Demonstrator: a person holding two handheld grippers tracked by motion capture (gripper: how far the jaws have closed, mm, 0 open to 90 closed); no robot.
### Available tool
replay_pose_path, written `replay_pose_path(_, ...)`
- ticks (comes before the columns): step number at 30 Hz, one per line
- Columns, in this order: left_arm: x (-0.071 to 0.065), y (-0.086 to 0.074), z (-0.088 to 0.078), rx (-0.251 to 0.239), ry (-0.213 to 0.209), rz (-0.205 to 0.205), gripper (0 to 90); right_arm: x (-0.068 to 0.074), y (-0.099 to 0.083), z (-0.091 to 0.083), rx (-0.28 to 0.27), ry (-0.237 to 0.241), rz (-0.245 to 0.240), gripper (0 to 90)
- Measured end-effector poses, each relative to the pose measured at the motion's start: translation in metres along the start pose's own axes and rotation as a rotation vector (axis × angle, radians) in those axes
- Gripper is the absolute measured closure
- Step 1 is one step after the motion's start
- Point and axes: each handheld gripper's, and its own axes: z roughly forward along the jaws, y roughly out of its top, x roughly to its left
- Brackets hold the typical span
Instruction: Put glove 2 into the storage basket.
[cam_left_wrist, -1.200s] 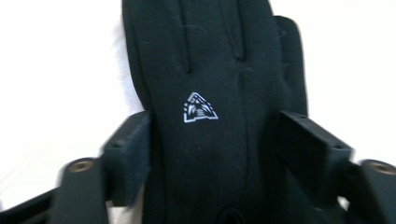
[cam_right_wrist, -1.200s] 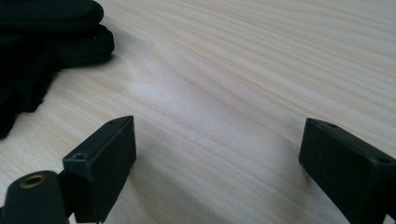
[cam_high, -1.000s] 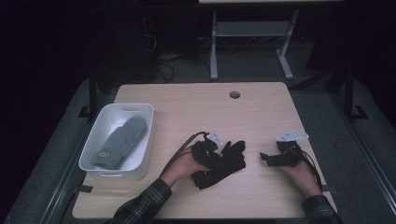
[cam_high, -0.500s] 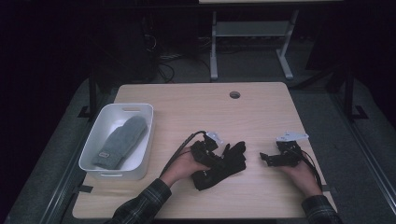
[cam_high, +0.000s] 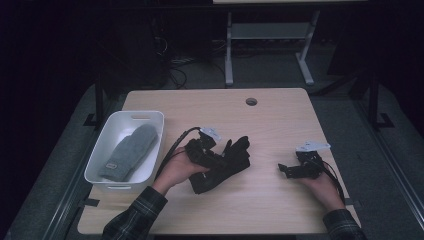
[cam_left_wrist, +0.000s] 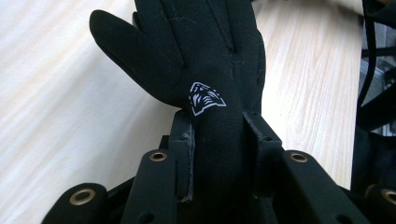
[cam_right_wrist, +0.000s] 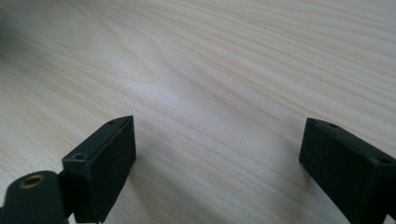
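1. The black glove (cam_high: 223, 165) lies on the tabletop (cam_high: 280, 125) a little toward the near edge and left of its middle, fingers pointing toward the far right corner. In the left gripper view a small white emblem (cam_left_wrist: 205, 98) marks the back of it.
2. It looks soft, limp and light; I judge it will fold and drape when lifted, so the cuff or wrist band is the sensible place to take it.
3. The left gripper (cam_high: 204, 150) is closed onto the glove at the wrist part; its jaws press the fabric from both sides, seen in the left gripper view.
4. The right gripper (cam_high: 290, 170) rests near the right side of the tabletop, well apart from the glove, jaws spread wide with nothing between them but bare wood.
5. A white bin (cam_high: 112, 150) stands at the left edge, holding a grey mitten (cam_high: 131, 150).
6. Between glove and bin the tabletop is bare; the left gripper's own cable (cam_high: 172, 147) trails there and could snag.
7. A round cable hole (cam_high: 251, 101) sits near the far edge, out of the way.
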Motion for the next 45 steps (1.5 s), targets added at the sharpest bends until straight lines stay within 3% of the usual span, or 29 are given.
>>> replay_pose_path(12,0.021,-0.006,-0.063,-0.046,0.084,-0.052,67.7,0.0,0.0,0.0,0.0,0.0,0.0,10.6)
replay_pose_path(13,0.025,-0.009,-0.074,-0.049,0.103,-0.058,67.7,0.0,0.0,0.0,0.0,0.0,0.001,10.6)
replay_pose_path(22,0.041,-0.022,-0.11,-0.077,0.169,-0.111,67.6,0.0,0.0,0.0,0.0,0.0,0.0,10.6)
replay_pose_path(30,0.064,-0.047,-0.143,-0.074,0.246,-0.178,67.6,0.0,0.0,0.0,0.001,0.001,0.0,10.6)
replay_pose_path(39,0.085,-0.089,-0.184,-0.107,0.34,-0.293,67.6,0.0,0.0,0.0,-0.001,-0.002,0.003,10.5)
replay_pose_path(45,0.094,-0.109,-0.193,-0.105,0.368,-0.348,67.6,0.001,0.0,0.0,-0.001,-0.002,0.004,10.5)
